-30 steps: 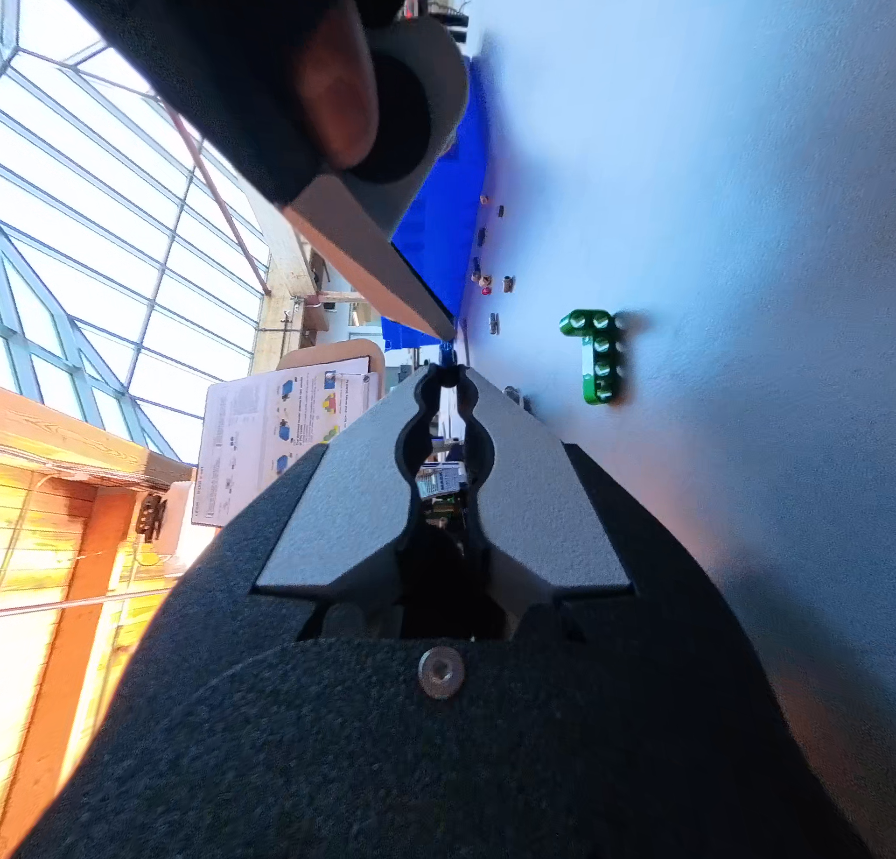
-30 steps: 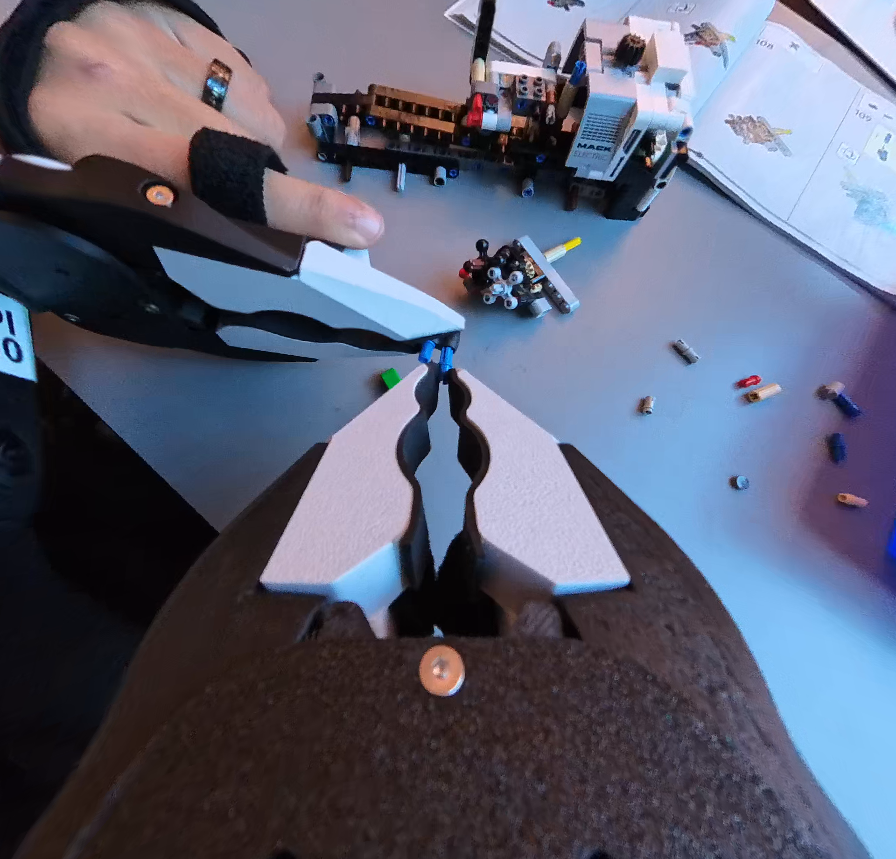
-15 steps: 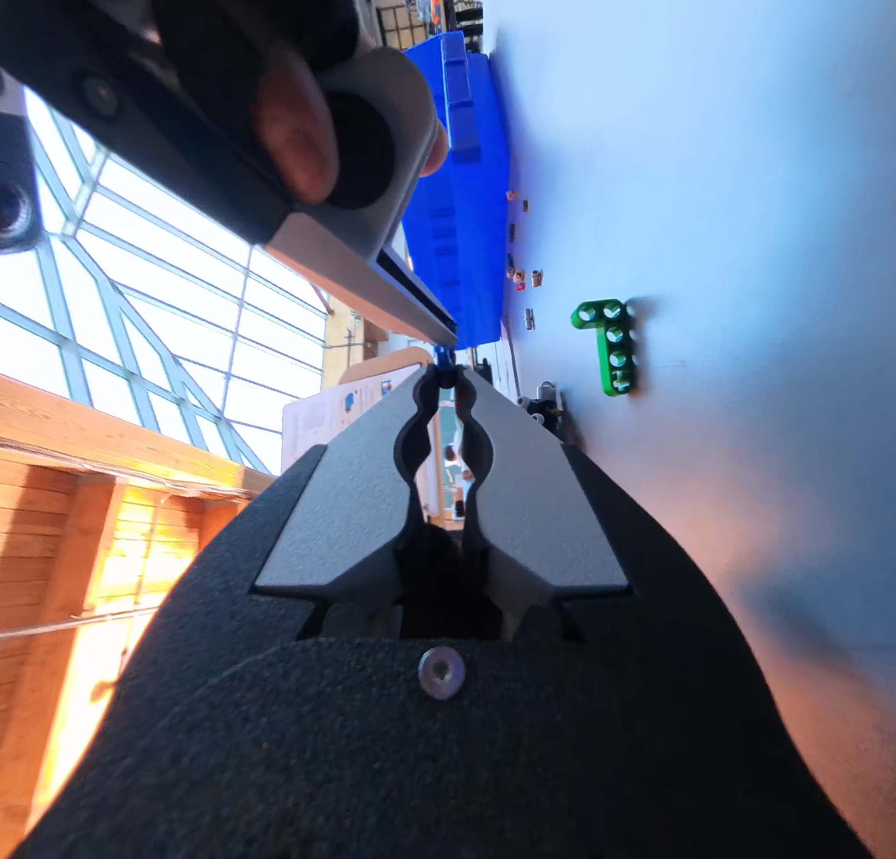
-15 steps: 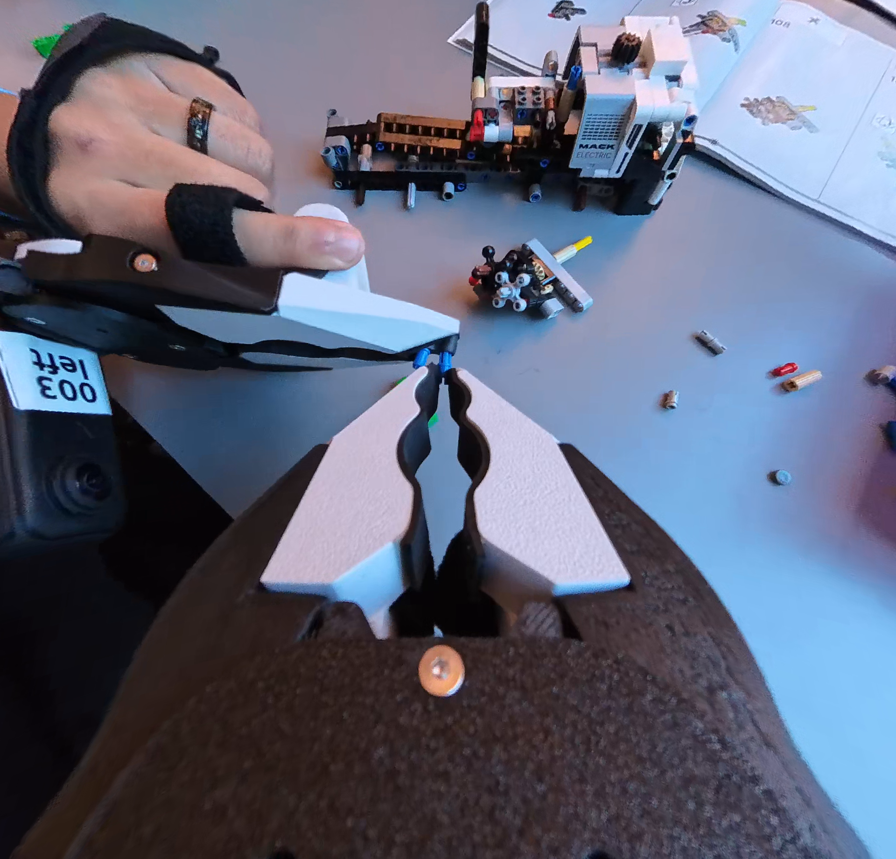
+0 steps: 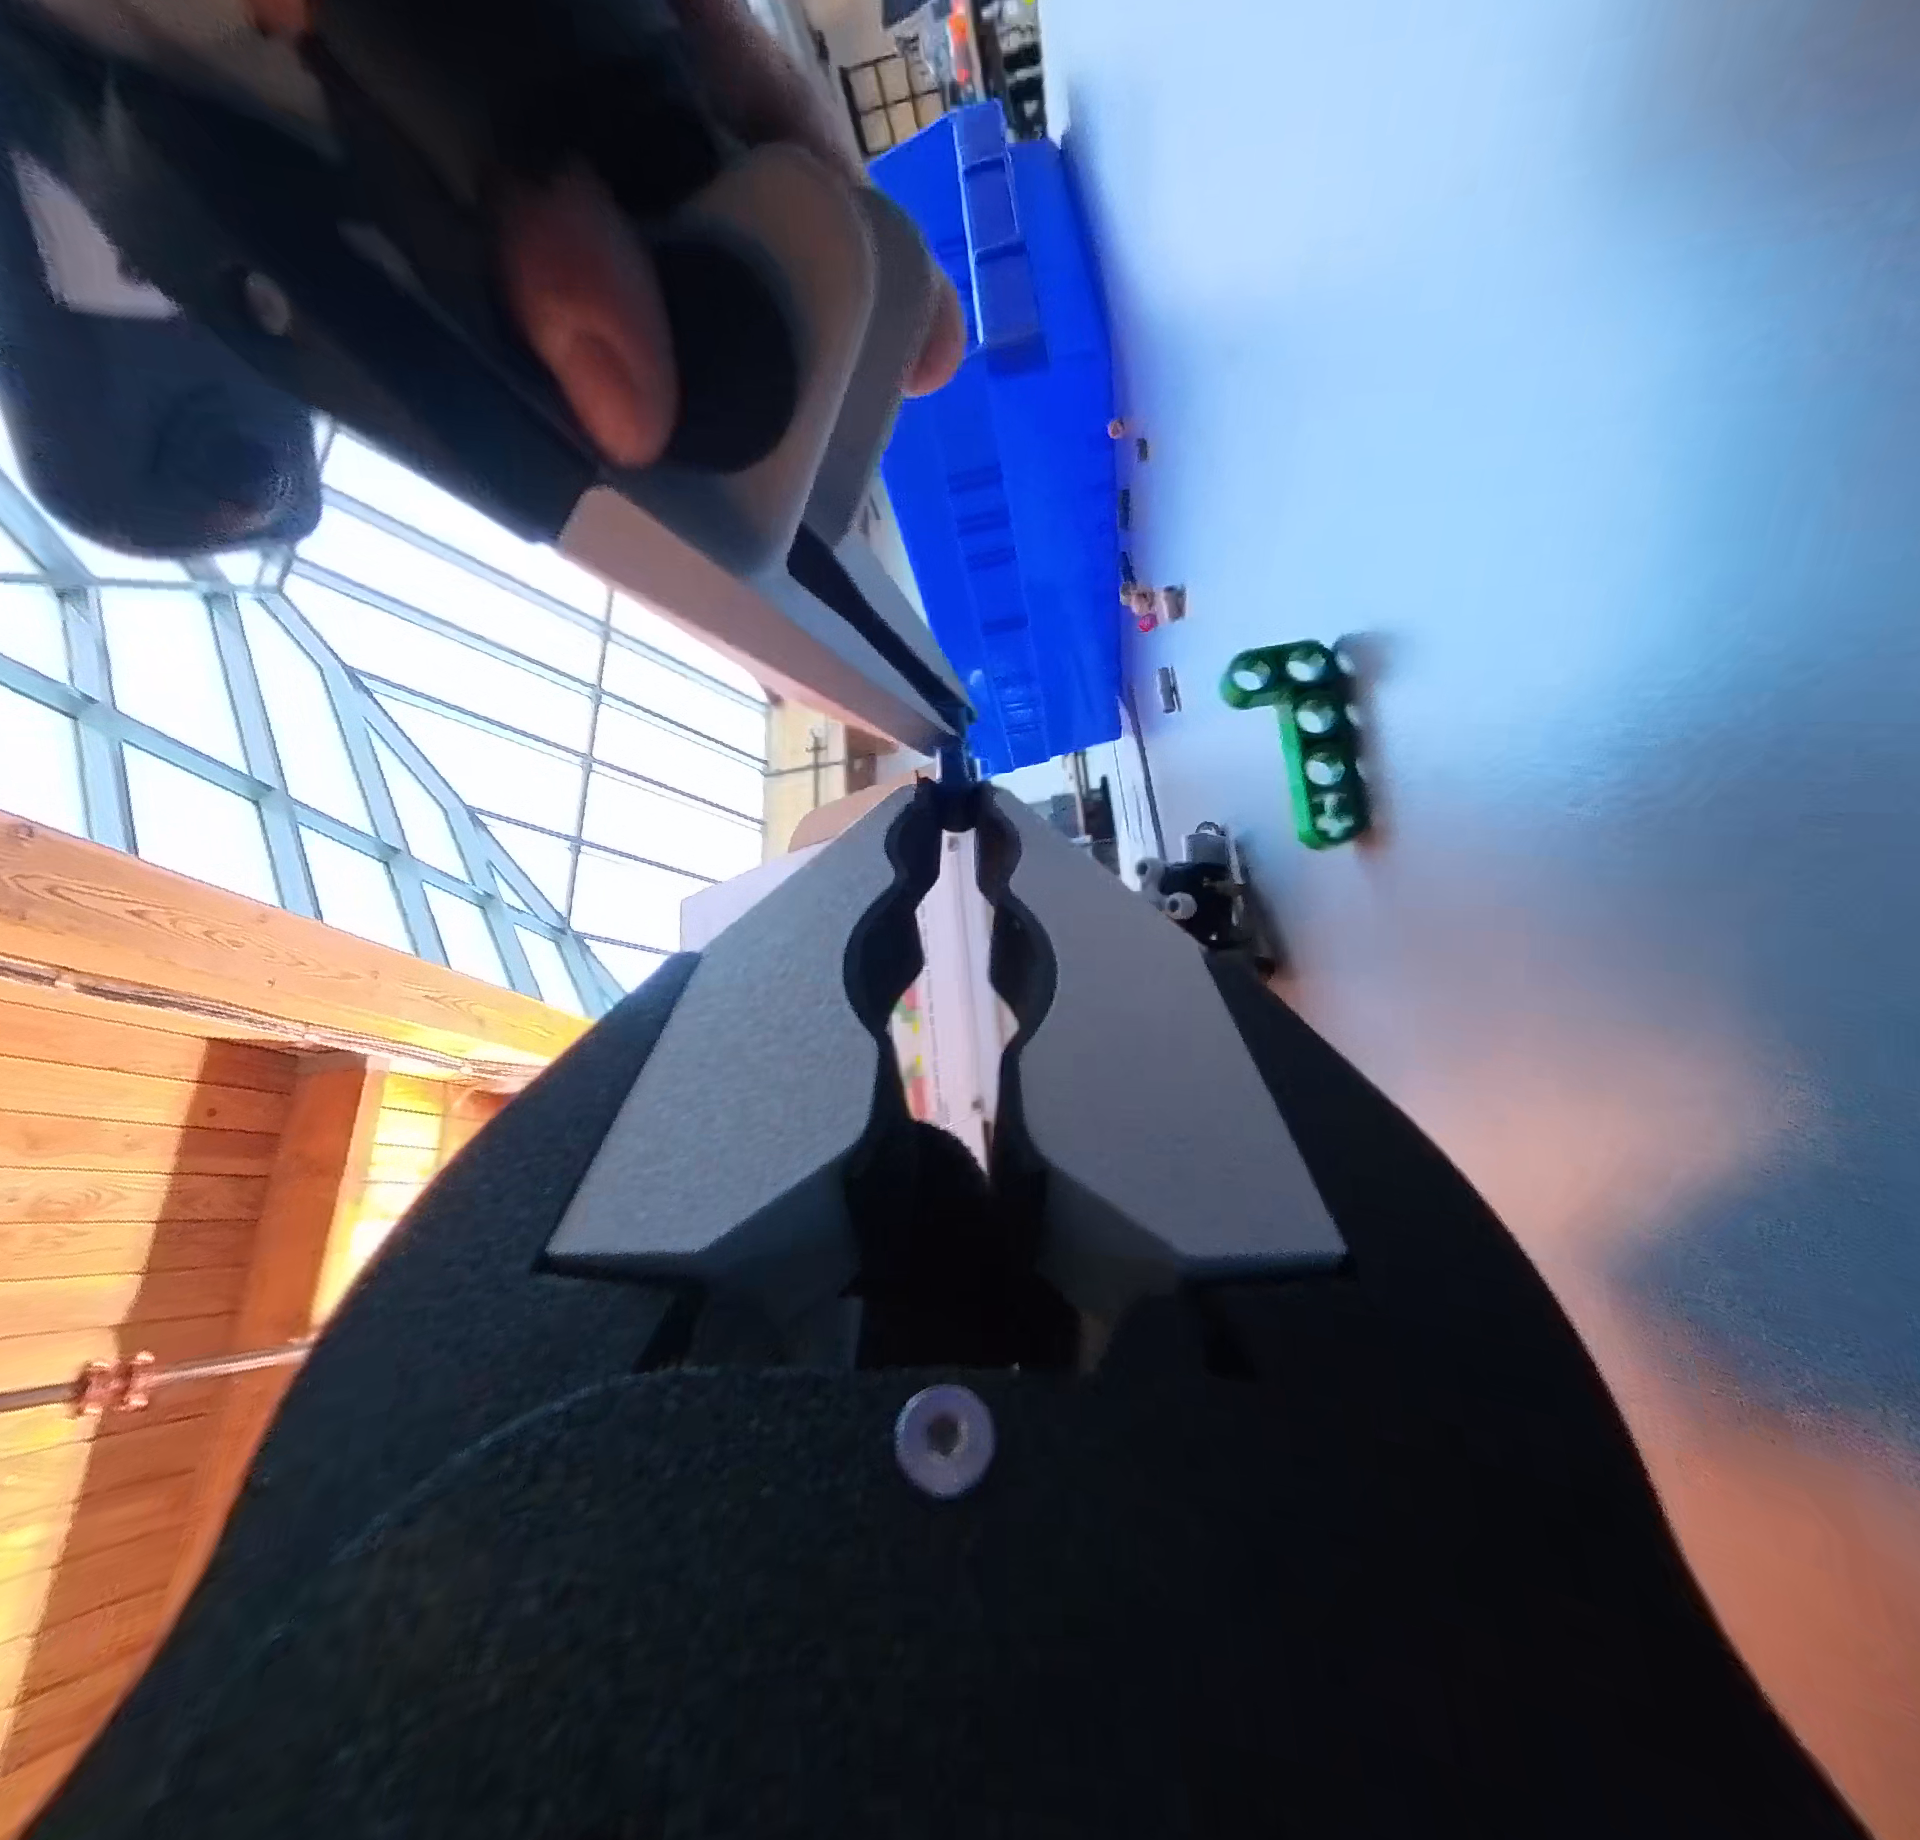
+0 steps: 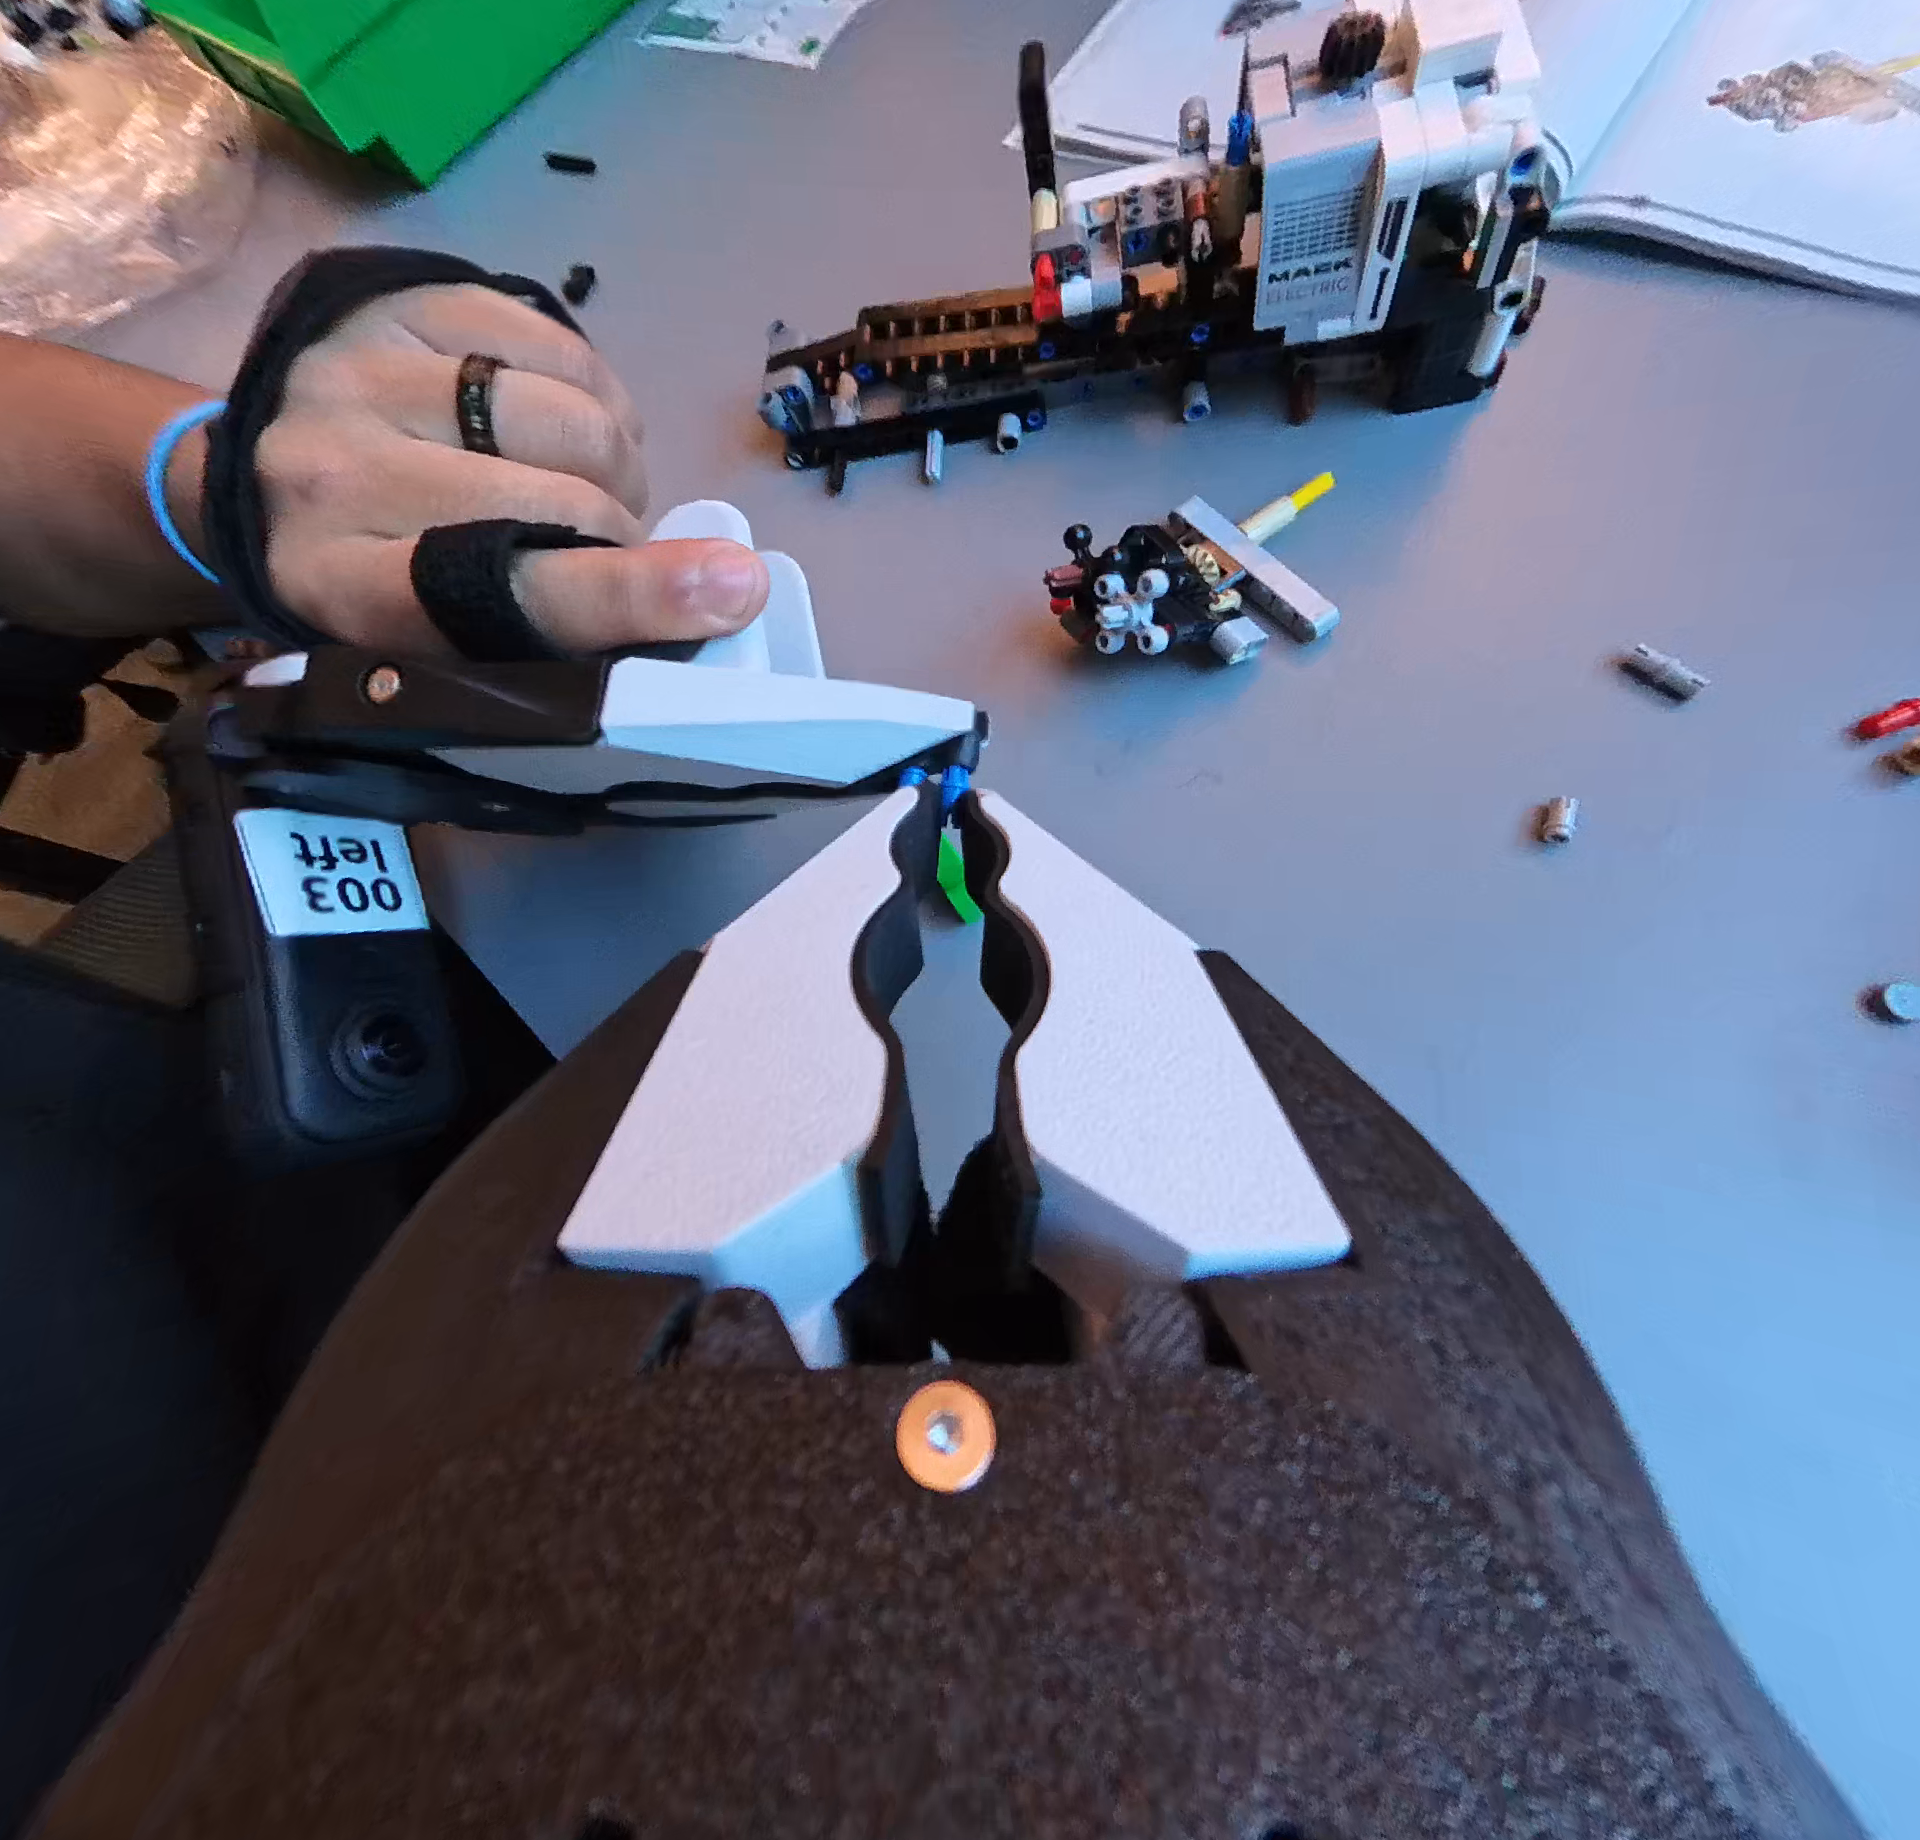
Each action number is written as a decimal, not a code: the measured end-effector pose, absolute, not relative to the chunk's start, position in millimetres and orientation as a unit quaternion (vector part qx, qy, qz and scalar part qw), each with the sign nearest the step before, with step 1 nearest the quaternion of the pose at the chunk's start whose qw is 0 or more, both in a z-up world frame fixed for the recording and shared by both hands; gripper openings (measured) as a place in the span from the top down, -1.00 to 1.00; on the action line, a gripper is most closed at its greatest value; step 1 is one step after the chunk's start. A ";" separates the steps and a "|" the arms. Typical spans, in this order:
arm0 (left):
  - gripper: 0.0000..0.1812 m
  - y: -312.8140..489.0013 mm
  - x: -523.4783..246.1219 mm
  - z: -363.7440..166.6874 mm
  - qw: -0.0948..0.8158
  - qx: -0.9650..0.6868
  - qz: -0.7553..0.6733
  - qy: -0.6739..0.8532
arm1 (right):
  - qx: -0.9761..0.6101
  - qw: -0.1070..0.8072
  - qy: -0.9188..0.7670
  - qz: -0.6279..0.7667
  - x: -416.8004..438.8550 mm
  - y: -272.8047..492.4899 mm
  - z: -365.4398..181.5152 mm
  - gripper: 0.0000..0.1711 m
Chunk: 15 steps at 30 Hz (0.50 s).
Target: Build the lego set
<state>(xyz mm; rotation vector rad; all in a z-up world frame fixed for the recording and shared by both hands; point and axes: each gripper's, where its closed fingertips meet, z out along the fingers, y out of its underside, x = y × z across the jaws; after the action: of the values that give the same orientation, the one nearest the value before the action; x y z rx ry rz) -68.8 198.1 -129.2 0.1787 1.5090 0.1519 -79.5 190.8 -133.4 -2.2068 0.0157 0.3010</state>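
Note:
My left gripper [image 5: 951, 811] and right gripper [image 6: 940, 803] meet tip to tip above the grey table [image 6: 1455, 959]. Both are shut on a small blue pin piece [image 6: 951, 782], which also shows in the left wrist view [image 5: 951, 777]. Two blue ends show; I cannot tell whether it is one part or two. The left gripper [image 6: 971, 736] enters the right wrist view from the left, under a hand. A green L-shaped beam [image 5: 1304, 741] lies on the table below the tips, glimpsed between the right jaws [image 6: 956, 881]. The half-built truck [image 6: 1195, 304] stands farther back.
A small black and grey sub-assembly [image 6: 1174, 595] lies in front of the truck. An open instruction booklet [image 6: 1714, 107] is at back right, a green box [image 6: 364, 24] at back left. Loose pins [image 6: 1662, 670] are scattered at the right. A blue bin [image 5: 1008, 440] stands at the table's end.
Both grippers have stayed tip to tip on the blue piece. The right view has drawn back and tilted, bringing the green box into sight. The blue bin looms larger in the left view.

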 end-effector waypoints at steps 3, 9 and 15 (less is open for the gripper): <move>0.97 197.5 -71.0 -120.2 0.730 0.065 0.033 0.679 | -0.866 0.478 -0.024 0.142 -82.5 189.6 -123.4 0.96; 0.97 185.0 -91.4 -79.3 0.760 0.028 -0.135 0.635 | -0.762 0.581 -0.194 0.210 -99.4 174.9 -86.0 0.65; 0.97 158.8 -115.0 -68.4 0.760 0.082 -0.219 0.606 | -0.696 0.580 -0.298 0.300 -126.9 162.6 -71.5 0.67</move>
<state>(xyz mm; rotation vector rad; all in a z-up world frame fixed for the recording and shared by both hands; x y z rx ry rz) -115.0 158.8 -68.4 0.1787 1.3204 -0.4757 -126.9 162.6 -71.5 -1.6261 -0.6975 0.7017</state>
